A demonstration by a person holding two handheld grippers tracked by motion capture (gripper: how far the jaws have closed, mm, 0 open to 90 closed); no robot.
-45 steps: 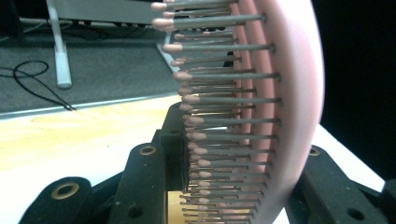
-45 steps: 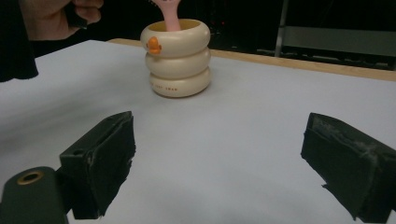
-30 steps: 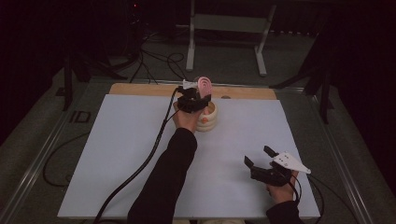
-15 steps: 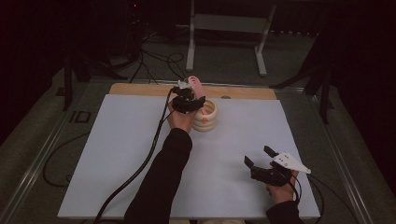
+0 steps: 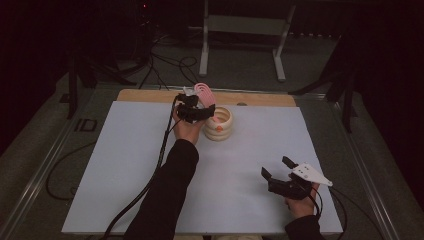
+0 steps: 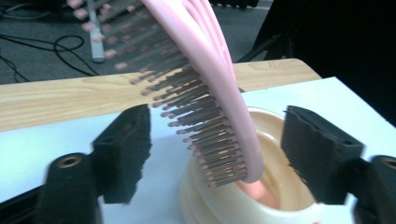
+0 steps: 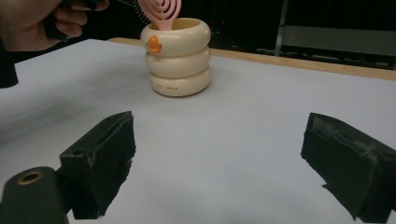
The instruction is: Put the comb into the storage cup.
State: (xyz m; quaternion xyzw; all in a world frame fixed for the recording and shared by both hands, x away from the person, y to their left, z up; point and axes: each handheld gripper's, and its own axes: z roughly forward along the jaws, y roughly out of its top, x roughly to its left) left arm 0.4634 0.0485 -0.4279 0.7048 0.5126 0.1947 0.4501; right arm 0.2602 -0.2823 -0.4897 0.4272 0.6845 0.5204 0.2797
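1. My left gripper [image 5: 200, 111] is at the far side of the table, just beside the cream ringed holder [image 5: 220, 124]; its jaws are spread wide, and in the left gripper view neither pad touches anything
2. The pink hairbrush [image 6: 205, 79] stands in that holder, handle down inside the opening, head leaning up and out, bristles [image 6: 196, 121] facing my left jaw
3. In the left gripper view the brush rises between my two jaws, with a gap on each side
4. The holder sits upright on the white table cover [image 5: 125, 165], near the bare wooden strip [image 5: 145, 96] along the far edge; the right gripper view shows three stacked rings with a small orange mark [image 7: 153, 44] on the top one
5. My right gripper [image 5: 277, 170] is at the near right of the cover, well apart from the holder, jaws spread with nothing between them
6. A black cable [image 5: 160, 155] trails from my left gripper along my sleeve [image 5: 167, 200]
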